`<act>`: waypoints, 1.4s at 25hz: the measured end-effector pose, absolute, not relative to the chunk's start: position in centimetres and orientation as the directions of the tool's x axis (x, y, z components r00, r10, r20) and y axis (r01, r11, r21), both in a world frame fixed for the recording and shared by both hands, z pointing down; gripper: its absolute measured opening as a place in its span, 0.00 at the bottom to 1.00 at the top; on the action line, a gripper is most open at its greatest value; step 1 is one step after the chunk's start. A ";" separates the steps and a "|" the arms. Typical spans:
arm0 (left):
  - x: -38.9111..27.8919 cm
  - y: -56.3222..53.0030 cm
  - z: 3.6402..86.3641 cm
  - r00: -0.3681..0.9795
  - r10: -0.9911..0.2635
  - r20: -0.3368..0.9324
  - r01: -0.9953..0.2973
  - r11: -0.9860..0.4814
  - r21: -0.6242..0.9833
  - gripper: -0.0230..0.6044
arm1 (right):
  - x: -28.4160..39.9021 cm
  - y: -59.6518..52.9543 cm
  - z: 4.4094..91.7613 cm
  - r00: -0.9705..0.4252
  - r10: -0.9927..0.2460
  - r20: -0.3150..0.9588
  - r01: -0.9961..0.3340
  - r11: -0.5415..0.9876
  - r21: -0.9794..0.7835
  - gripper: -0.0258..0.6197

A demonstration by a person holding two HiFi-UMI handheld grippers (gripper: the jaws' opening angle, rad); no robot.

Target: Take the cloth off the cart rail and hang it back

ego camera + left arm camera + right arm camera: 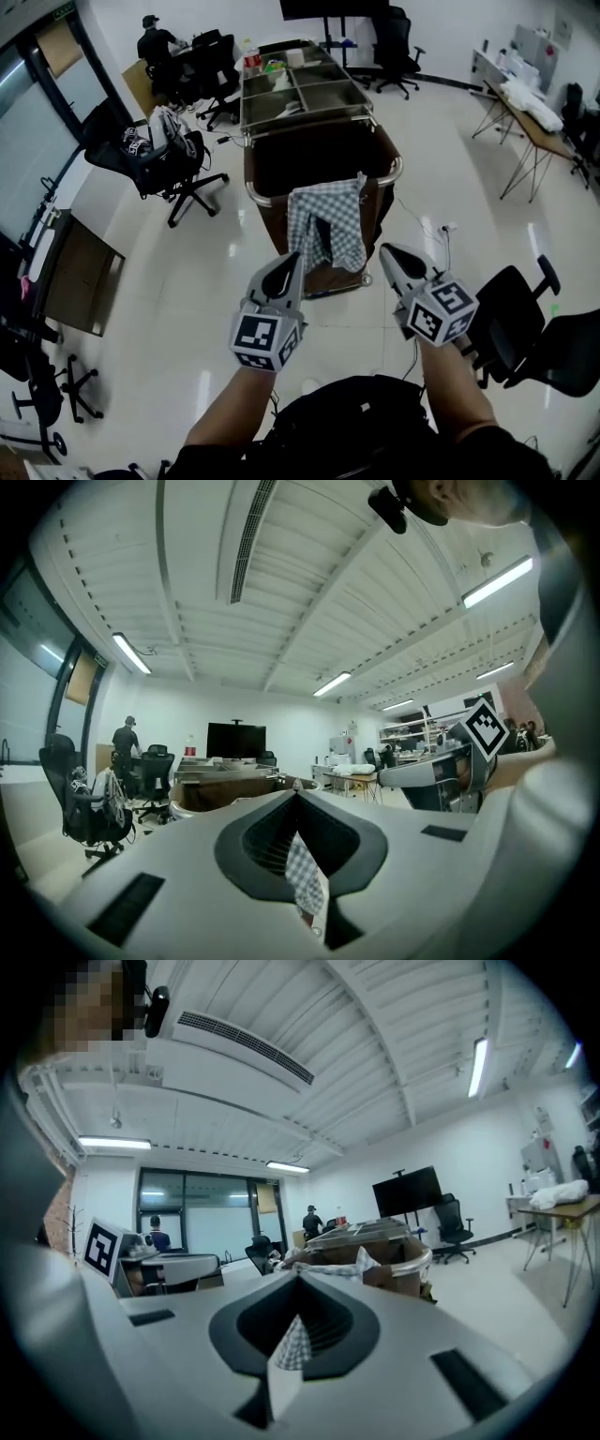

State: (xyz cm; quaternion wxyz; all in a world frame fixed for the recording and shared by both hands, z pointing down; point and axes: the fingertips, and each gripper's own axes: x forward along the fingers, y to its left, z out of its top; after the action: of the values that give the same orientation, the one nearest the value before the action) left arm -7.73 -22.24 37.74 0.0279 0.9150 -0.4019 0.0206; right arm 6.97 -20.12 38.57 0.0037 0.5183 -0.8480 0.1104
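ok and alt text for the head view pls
A checked cloth hangs over the near rail of a brown cart, seen from above on a glossy white floor. The left gripper and right gripper point toward it, fingers together; office chairs stand around.

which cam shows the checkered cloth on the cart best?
Head view: whole checkered cloth draped over the cart rail. Left and right gripper views show only slivers of it past their jaws.

Items in the cart trays (pixel 298 91) (red, green, white) are too small to name; cloth (pixel 328 216) covers part of rail (pixel 397 172)
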 end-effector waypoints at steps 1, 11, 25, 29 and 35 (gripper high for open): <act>-8.2 -21.9 37.9 0.687 -0.724 0.061 -0.727 -0.686 0.033 0.04 | 6.4 -19.6 39.0 -0.442 -0.888 0.126 -0.890 0.416 -0.188 0.06; -11.4 -19.7 40.4 0.709 -0.702 0.063 -0.705 -0.706 0.066 0.04 | 2.6 -15.9 43.0 -0.397 -0.889 0.229 -0.916 0.366 -0.166 0.06; -10.0 -19.1 40.4 0.706 -0.707 0.044 -0.708 -0.701 0.085 0.04 | 2.5 -16.2 42.0 -0.418 -0.875 0.242 -0.908 0.406 -0.101 0.06; -9.9 -19.8 40.4 0.680 -0.731 0.048 -0.732 -0.675 0.094 0.04 | 2.9 -16.8 41.7 -0.441 -0.865 0.241 -0.897 0.429 -0.103 0.06; -8.9 -20.6 40.2 0.650 -0.759 0.043 -0.758 -0.644 0.102 0.04 | 4.2 -18.0 41.3 -0.471 -0.849 0.240 -0.882 0.460 -0.104 0.06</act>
State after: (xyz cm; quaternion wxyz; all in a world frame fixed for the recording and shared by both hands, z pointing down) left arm -8.89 -20.64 40.24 0.0556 0.9067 -0.4182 -0.0017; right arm 4.22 -17.95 41.26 0.0769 0.5084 -0.8509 0.1073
